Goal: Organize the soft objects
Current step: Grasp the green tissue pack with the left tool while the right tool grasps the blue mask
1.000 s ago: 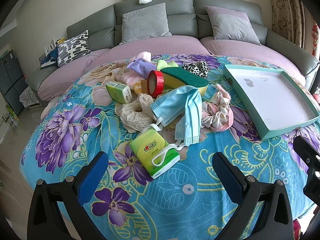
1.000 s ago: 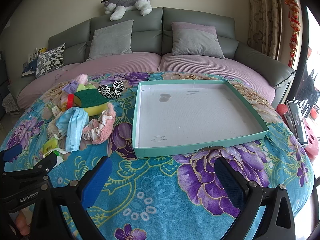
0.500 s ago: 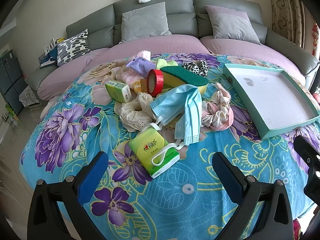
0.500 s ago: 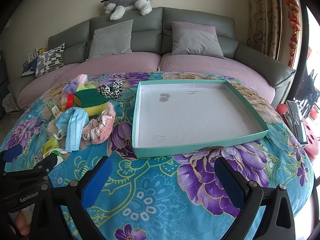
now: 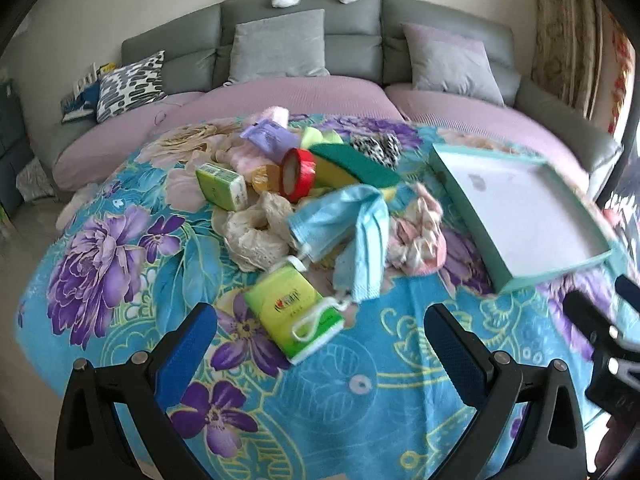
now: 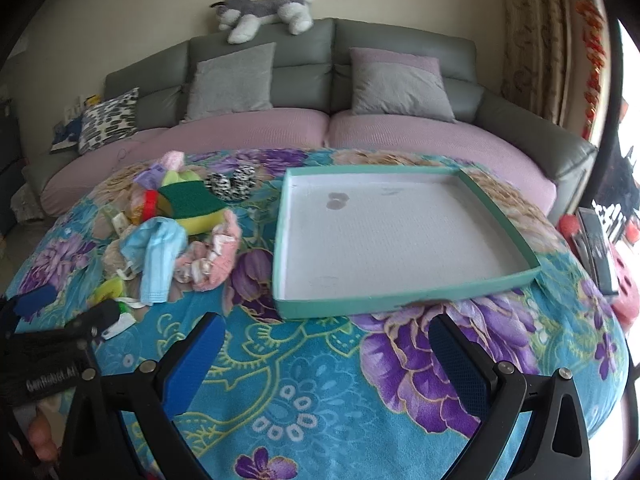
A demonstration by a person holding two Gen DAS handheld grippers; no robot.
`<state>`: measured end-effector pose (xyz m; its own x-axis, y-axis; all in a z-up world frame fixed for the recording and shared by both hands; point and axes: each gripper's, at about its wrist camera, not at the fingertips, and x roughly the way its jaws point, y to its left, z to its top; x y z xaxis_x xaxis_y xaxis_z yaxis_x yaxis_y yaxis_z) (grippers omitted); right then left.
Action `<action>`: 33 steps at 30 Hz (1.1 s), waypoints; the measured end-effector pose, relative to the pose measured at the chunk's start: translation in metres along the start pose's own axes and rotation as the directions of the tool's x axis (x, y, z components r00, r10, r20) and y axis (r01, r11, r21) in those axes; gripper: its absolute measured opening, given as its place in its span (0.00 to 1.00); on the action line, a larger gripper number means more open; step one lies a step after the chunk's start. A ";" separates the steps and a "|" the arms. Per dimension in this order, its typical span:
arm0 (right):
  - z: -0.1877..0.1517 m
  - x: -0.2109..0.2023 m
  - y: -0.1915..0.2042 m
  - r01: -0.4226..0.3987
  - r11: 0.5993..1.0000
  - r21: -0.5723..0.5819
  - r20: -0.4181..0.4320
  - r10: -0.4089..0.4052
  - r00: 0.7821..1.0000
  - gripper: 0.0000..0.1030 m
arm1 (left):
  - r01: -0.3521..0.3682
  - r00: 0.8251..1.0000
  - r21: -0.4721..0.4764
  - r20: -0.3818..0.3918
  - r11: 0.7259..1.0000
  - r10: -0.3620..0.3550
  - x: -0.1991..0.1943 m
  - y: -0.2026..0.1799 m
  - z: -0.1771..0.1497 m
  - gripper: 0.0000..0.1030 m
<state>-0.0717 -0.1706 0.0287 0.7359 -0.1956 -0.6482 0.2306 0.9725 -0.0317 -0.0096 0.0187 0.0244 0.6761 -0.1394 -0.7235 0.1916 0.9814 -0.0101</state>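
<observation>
A heap of small items lies on the flowered blue cloth: a blue face mask (image 5: pixel 348 220) (image 6: pixel 158 252), a pink scrunchie (image 5: pixel 418 240) (image 6: pixel 210 260), a cream lace scrunchie (image 5: pixel 252 232), a green-yellow sponge (image 5: pixel 352 164) (image 6: pixel 192 204), a leopard scrunchie (image 5: pixel 376 146) (image 6: pixel 232 182), two green tissue packs (image 5: pixel 294 320) (image 5: pixel 222 186) and a red tape roll (image 5: pixel 298 174). An empty teal tray (image 5: pixel 480 216) (image 6: pixel 360 306) lies to the right. My left gripper (image 5: pixel 320 344) is open just before the near tissue pack. My right gripper (image 6: pixel 326 356) is open before the tray's near rim.
A grey sofa with purple seat covers (image 6: pixel 328 132) and cushions stands behind the table. A plush dog (image 6: pixel 264 12) lies on its back. The left gripper's body (image 6: pixel 48 356) shows at the right view's left edge. Red and pink items (image 6: pixel 616 280) are at the far right.
Both grippers have edged forward and lower toward the table. The objects have not moved, and both grippers stay open.
</observation>
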 end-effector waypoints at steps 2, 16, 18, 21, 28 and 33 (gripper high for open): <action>0.005 0.000 0.008 -0.016 0.999 -0.034 -0.005 0.016 1.000 1.00 | -0.008 1.000 -0.014 -0.002 1.000 0.008 0.002 0.008 0.005 1.00; 0.042 0.027 0.063 -0.183 0.980 -0.083 -0.070 0.178 0.982 1.00 | 0.056 0.998 -0.057 -0.039 0.997 -0.058 0.023 0.042 0.003 1.00; 0.044 0.033 0.067 -0.189 0.978 -0.086 -0.083 0.182 0.980 1.00 | 0.072 0.995 -0.058 -0.064 0.996 -0.076 0.030 0.040 0.002 1.00; 0.047 0.047 0.069 -0.181 0.981 -0.074 -0.118 0.171 0.978 1.00 | 0.060 0.993 -0.057 -0.097 0.997 -0.065 0.040 0.037 0.003 1.00; 0.061 0.076 0.068 -0.189 0.981 -0.041 -0.181 0.179 0.967 1.00 | 0.064 0.986 -0.060 -0.151 0.996 -0.072 0.064 0.035 0.005 1.00; 0.073 0.094 0.071 -0.171 0.985 -0.026 -0.199 0.163 0.966 1.00 | 0.056 0.981 -0.043 -0.184 0.997 -0.063 0.076 0.032 0.003 1.00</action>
<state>0.0602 -0.1294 0.0217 0.6224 -0.0056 -0.7827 0.0846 0.9946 0.0602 0.0503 0.0389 -0.0286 0.5197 -0.1745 -0.8363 0.1986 0.9768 -0.0804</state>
